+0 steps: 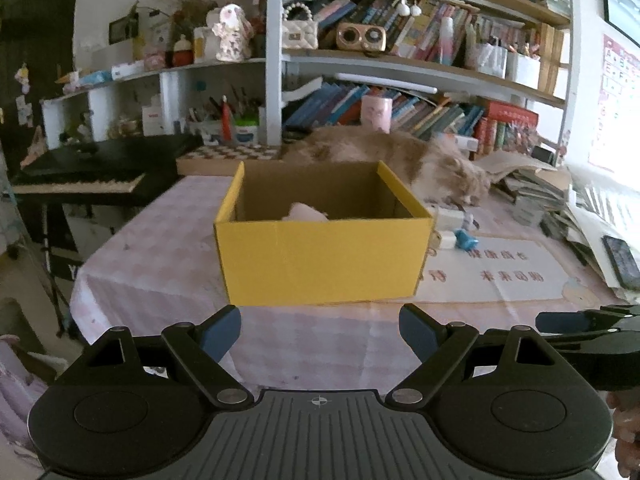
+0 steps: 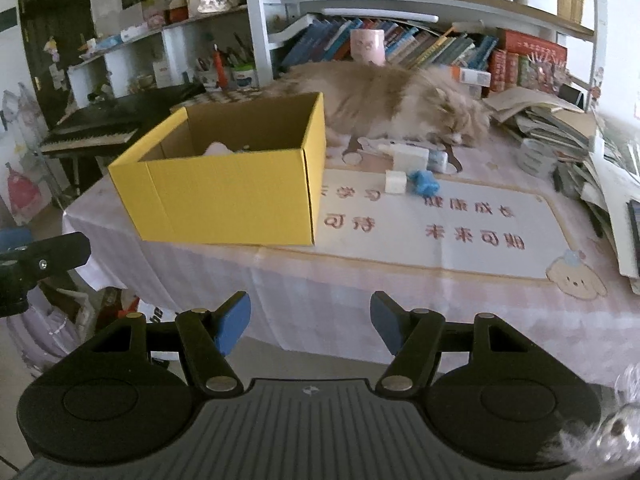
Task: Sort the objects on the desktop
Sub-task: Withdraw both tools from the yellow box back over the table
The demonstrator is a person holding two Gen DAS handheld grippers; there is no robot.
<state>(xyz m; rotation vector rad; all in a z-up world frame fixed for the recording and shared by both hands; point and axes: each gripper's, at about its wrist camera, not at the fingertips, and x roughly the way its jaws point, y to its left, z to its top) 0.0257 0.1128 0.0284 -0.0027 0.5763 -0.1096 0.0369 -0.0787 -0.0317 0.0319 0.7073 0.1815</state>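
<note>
Both claws are seen released, nothing between the pads. Left gripper (image 1: 320,336) is aimed straight at the yellow box (image 1: 324,256), which sits dead ahead on the table (image 1: 160,240). From the right gripper (image 2: 310,322), the loose items lie ahead and slightly right: white block (image 2: 396,181) touching the blue toy (image 2: 424,184), box ahead-left. Right hand is judged nearer to them. Cat (image 2: 400,100) lies just behind the items.

The box (image 2: 224,196) is bright yellow outside, brown inside. Right of the box lie a white block (image 2: 396,181) and a blue toy (image 2: 423,185); beneath it, pale pink checked cloth (image 2: 360,292).
</note>
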